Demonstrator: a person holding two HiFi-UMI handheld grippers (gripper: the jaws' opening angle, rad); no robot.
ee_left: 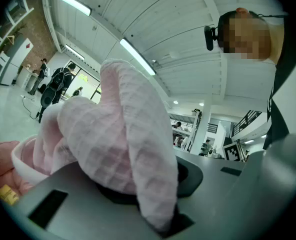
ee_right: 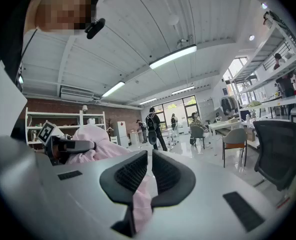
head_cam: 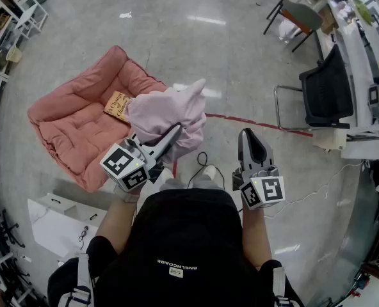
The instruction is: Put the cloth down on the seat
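A pale pink cloth (head_cam: 167, 114) hangs bunched from my left gripper (head_cam: 175, 133), which is shut on it above the floor. In the left gripper view the cloth (ee_left: 118, 134) drapes over the jaws of the left gripper (ee_left: 153, 204). The seat is a pink cushioned floor chair (head_cam: 74, 123), left of and beyond the cloth, with a yellow book (head_cam: 117, 105) lying on it. My right gripper (head_cam: 250, 139) stands apart to the right with its jaws together. In the right gripper view a pink strip shows in the slit of the right gripper (ee_right: 149, 171). I cannot tell whether that strip is clamped.
A black office chair (head_cam: 327, 91) and a desk stand at the right, and a grey chair (head_cam: 298, 15) at the far right. A white cabinet (head_cam: 61, 226) lies at the lower left, with shelving along the left edge. A red line (head_cam: 253, 121) crosses the floor.
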